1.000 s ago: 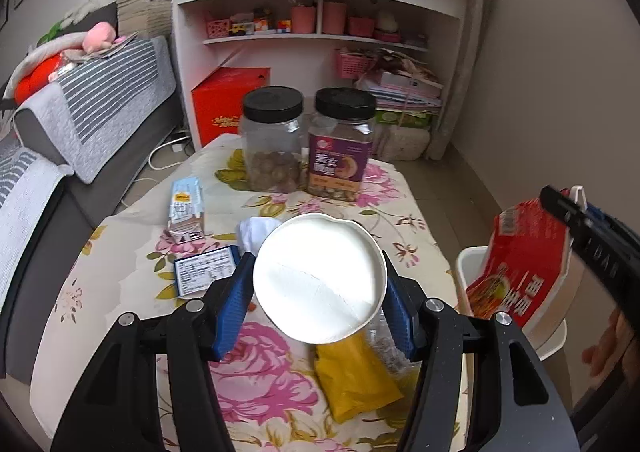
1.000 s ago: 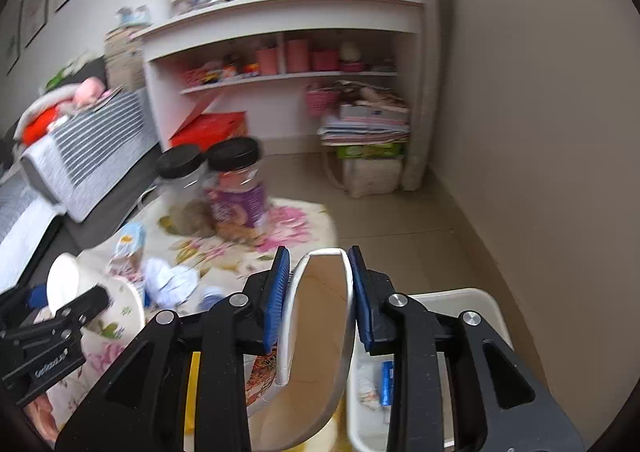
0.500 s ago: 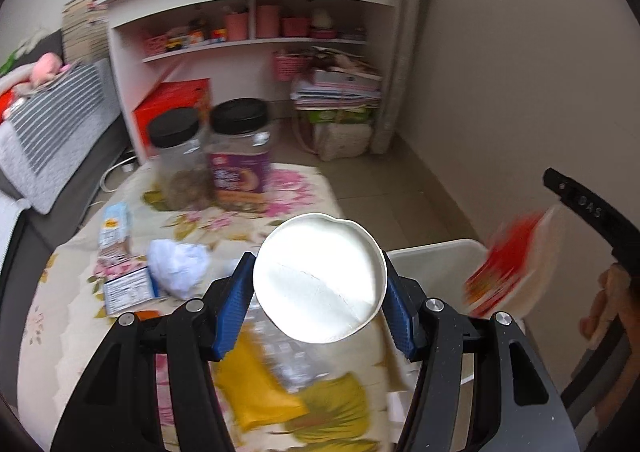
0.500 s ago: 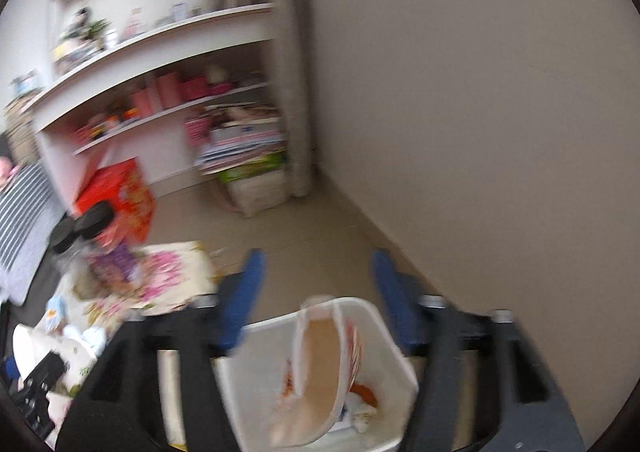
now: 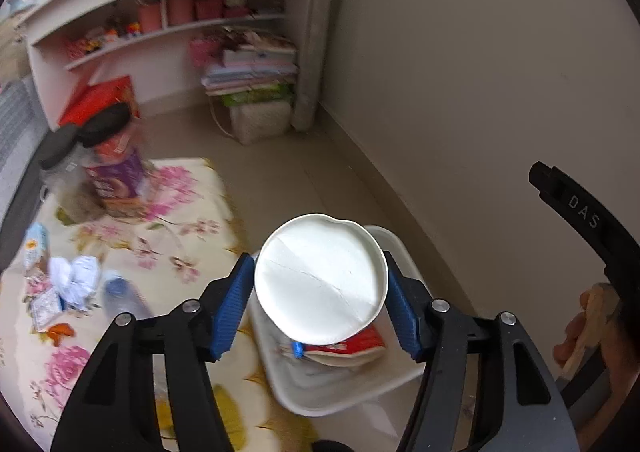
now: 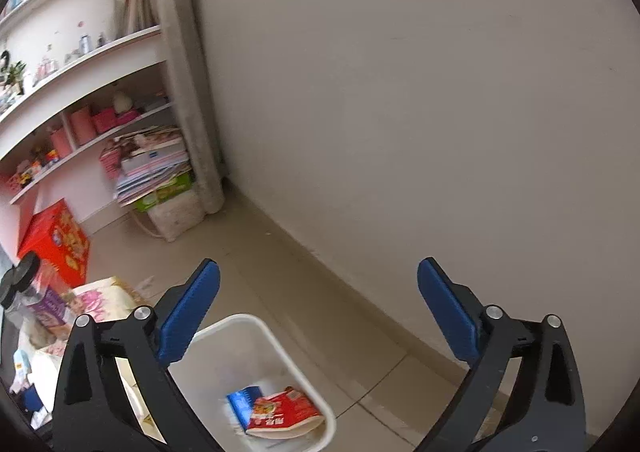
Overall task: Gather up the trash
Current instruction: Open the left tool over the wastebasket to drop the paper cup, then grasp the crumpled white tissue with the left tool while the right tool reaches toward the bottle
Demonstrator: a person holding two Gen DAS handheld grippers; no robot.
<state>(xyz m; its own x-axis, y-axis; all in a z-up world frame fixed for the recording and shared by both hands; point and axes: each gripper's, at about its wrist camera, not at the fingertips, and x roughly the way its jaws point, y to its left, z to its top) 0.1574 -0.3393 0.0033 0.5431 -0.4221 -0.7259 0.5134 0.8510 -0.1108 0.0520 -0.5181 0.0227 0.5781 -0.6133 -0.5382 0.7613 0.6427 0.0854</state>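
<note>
Hanging over the white bin (image 5: pixel 394 376) in the lower middle of the left wrist view, the white paper bowl (image 5: pixel 321 279) sits crosswise between the blue pads (image 5: pixel 234 306) of the left gripper (image 5: pixel 320 306), underside toward the lens. Its rim looks dented at the top edge. The left jaws are opening, the bowl between them; the pads meet its sides and it has not dropped.

Risk one: the bowl appears to hang over the bin's far left part, toward the floral tablecloth (image 5: pixel 188 212). Let go from here, a light bowl could clip the rim and roll onto the floor or cloth.

Risk two: the bin already holds a red noodle cup (image 6: pixel 282 414) lying on its side with a blue packet (image 6: pixel 240 404) beside it, at the bottom centre of the right wrist view. A bowl landing on these could bounce or perch high.

Risk three: the right gripper (image 6: pixel 318 308) stands above the bin, jaws opening and nearly at their widest, nothing between them. It shows at the right edge of the left view, near the bin; both tools crowd one small opening and could knock together.

Further trash, a crumpled white tissue (image 5: pixel 76 280) and small packets, remains on the cloth at the left edge
</note>
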